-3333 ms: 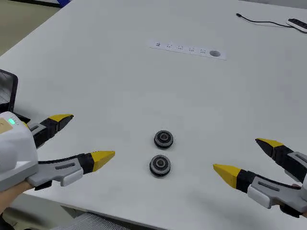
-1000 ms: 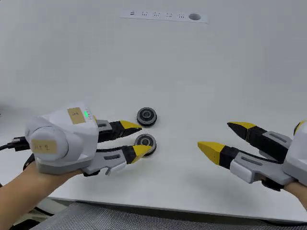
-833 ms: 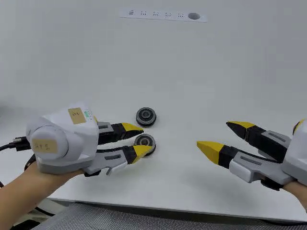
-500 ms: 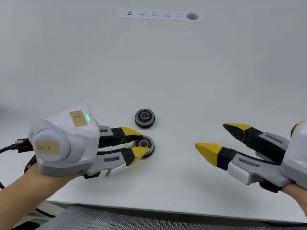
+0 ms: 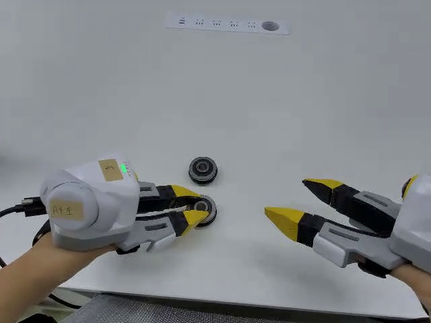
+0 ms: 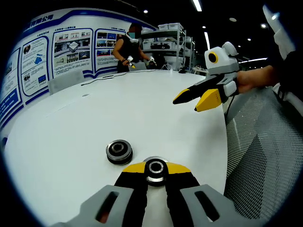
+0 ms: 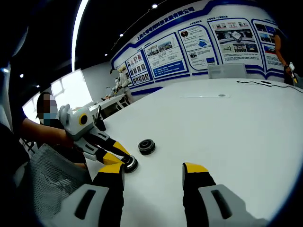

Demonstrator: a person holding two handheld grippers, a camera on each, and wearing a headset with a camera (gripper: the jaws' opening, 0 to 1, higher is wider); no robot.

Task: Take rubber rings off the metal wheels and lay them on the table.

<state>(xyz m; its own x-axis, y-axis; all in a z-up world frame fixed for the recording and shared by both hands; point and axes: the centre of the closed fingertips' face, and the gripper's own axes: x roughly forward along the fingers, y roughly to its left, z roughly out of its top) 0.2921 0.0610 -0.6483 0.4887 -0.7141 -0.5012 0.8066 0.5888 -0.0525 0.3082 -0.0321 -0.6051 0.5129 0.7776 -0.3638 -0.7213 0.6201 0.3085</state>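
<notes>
Gripping the nearer wheel, the left gripper had its jaws drawn narrow, one yellow tip on each side of the rim. In the left gripper view the nearer wheel sat right between the tips of the left gripper, both tips touching it as far as could be seen. It sat flat on the white table, near the front edge. The farther wheel lay flat just beyond, apart from the tongs and not touching the first; also seen in the left gripper view and the right gripper view. Both wheels had a dark outer band round a metal hub.

The right gripper hovered well apart to the right, jaws wide and holding nothing, tips pointing toward the wheels. Its own view showed the right gripper with bare table in the gap and the left gripper at the nearer wheel.

Writing: two tan stickers on the left gripper's housing carried handwriting, unreadable. The wall posters had blue headers and a line of characters above, too small to read. The socket strip in the table carried small marks, illegible.
</notes>
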